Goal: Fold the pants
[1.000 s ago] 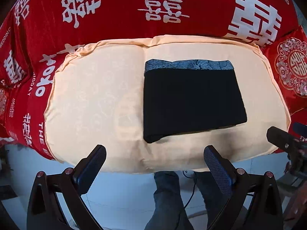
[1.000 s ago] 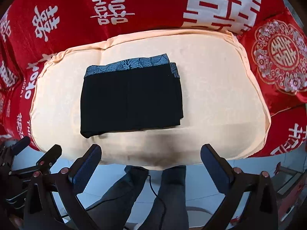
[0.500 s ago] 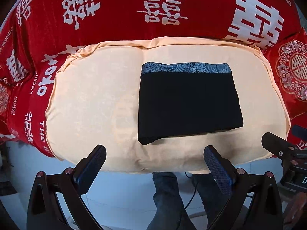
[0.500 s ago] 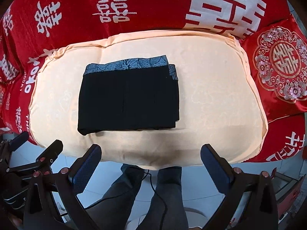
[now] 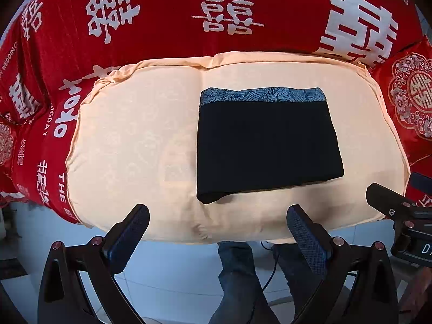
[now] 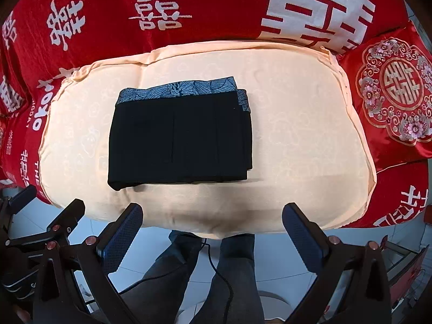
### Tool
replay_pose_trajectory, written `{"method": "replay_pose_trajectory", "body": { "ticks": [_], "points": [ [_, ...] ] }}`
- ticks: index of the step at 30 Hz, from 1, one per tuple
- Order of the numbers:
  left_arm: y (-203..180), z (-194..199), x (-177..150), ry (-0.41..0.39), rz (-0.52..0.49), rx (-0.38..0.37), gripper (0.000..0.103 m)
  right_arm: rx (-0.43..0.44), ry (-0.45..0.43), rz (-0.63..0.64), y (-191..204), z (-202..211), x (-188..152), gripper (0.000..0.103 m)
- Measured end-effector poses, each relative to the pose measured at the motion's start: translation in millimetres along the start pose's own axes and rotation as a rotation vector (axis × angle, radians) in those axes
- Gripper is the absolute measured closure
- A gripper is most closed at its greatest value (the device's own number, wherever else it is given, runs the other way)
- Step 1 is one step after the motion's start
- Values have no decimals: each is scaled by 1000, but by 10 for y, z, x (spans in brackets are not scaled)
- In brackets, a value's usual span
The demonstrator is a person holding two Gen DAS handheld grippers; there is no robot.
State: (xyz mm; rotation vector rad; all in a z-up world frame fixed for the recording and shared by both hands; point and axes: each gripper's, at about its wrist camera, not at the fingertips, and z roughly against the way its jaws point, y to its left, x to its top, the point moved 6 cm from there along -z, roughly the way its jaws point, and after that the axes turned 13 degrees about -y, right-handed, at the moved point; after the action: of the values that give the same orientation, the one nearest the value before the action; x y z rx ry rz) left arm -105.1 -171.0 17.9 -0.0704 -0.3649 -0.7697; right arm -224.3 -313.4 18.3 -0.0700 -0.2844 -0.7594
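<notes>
The black pants [image 5: 267,145] [image 6: 181,140] lie folded into a neat rectangle on the peach cushion [image 5: 135,140] [image 6: 302,140], with a blue-grey patterned waistband along the far edge. My left gripper [image 5: 217,218] hangs open off the cushion's near edge, below the pants, with nothing between its fingers. My right gripper [image 6: 212,217] is open too, held back from the near edge and empty. Each gripper shows at the side of the other's view.
A red cloth with white characters [image 5: 226,13] [image 6: 162,8] covers the surface behind and around the cushion. A red embroidered pillow [image 6: 394,91] sits at the right. A person's legs [image 6: 221,275] and a cable stand on the pale tiled floor below.
Both grippers have drawn back slightly from the cushion, so the pants sit a little farther off. The pants themselves have not moved.
</notes>
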Motion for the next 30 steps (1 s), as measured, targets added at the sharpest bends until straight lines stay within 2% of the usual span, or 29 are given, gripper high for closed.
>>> {"method": "replay_pose_trajectory", "body": {
  "ticks": [30],
  "points": [
    [-19,0,16,-8,-22,14,1,-4,-2,12,15,3,30,0]
  ]
}}
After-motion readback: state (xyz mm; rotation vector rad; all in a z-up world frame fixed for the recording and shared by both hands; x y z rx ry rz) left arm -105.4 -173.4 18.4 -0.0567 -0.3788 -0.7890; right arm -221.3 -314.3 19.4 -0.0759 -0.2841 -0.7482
